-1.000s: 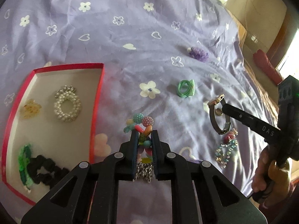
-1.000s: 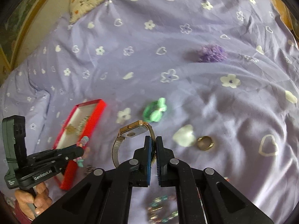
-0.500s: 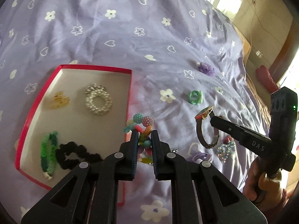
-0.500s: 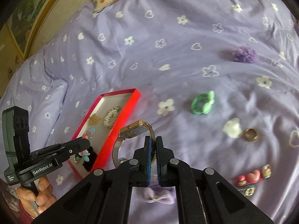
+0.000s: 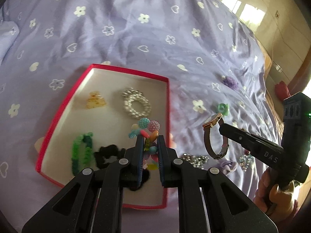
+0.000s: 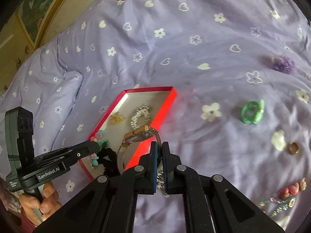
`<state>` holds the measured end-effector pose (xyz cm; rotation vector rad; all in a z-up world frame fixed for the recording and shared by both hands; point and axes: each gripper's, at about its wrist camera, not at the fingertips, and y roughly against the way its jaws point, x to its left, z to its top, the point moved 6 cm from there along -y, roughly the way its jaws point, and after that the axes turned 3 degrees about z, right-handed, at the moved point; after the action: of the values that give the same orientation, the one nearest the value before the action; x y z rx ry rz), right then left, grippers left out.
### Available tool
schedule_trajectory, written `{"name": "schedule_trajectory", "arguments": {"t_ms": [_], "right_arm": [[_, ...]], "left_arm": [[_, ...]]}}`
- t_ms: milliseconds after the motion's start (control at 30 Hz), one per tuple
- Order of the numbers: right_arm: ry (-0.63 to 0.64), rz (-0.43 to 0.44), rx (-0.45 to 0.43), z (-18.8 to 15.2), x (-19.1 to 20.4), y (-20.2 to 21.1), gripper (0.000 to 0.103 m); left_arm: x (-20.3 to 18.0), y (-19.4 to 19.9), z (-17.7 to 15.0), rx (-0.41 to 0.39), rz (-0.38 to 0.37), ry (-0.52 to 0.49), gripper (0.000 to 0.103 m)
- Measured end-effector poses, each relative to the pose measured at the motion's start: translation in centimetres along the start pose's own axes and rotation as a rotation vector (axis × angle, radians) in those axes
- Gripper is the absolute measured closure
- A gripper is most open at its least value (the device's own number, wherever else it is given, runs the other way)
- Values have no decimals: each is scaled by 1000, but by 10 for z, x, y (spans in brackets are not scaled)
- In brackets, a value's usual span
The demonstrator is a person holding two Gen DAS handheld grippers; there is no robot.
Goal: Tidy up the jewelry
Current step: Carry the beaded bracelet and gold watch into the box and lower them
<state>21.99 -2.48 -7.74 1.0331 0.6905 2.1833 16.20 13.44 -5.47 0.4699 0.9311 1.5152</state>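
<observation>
Left wrist view: left tongs (image 5: 149,141) clamped on a colourful beaded bracelet (image 5: 148,131), its beads standing up between the pads at roughly 6 o'clock from frame centre, held above the near right part of the red-rimmed box (image 5: 168,101). Box rests on the purple bedspread (image 5: 120,35). Inside it: pearl bracelet (image 5: 136,104) toward 12 o'clock from the tongs, yellow hair clip (image 5: 95,100) at 10 o'clock, green scrunchie (image 5: 81,151) at 9 o'clock, black scrunchie (image 5: 108,155) just beside the green one. At 3 o'clock the right tongs (image 5: 223,129) carry a watch (image 5: 214,136), hanging clear of the bed outside the box's right wall. Silver chain (image 5: 194,158) lies on the bedspread below the watch; green ring-shaped piece (image 5: 223,108) and purple flower clip (image 5: 230,82) lie farther off at 2 o'clock. Right wrist view: right tongs (image 6: 159,151) closed tight on the mesh strap of the watch (image 6: 139,136), gold case tilted, held over the near right wall of the box (image 6: 165,106). Left tongs (image 6: 95,146) at 9 o'clock, gripping the beaded bracelet (image 6: 100,136) over the box's near end; a hand (image 6: 38,200) holds that handle. Gold ring (image 6: 293,148) on the bedspread at 3 o'clock, well apart from the box; pink hair clip (image 6: 292,188) at 4 o'clock.
</observation>
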Motion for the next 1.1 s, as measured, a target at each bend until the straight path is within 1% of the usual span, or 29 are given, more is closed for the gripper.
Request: {"name": "schedule_trajectory", "arguments": {"t_ms": [300, 500, 833, 1100], "right_arm": [[35, 40, 34, 11, 33, -36, 99], [54, 49, 67, 21, 47, -64, 99], [86, 14, 137, 22, 51, -113, 99], [119, -40, 173, 21, 43, -138, 99]], "left_arm": [[40, 0, 7, -9, 40, 49, 91], [65, -14, 13, 2, 78, 59, 91], [97, -45, 25, 38, 128, 65, 91], [106, -72, 26, 77, 155, 48, 91]]}}
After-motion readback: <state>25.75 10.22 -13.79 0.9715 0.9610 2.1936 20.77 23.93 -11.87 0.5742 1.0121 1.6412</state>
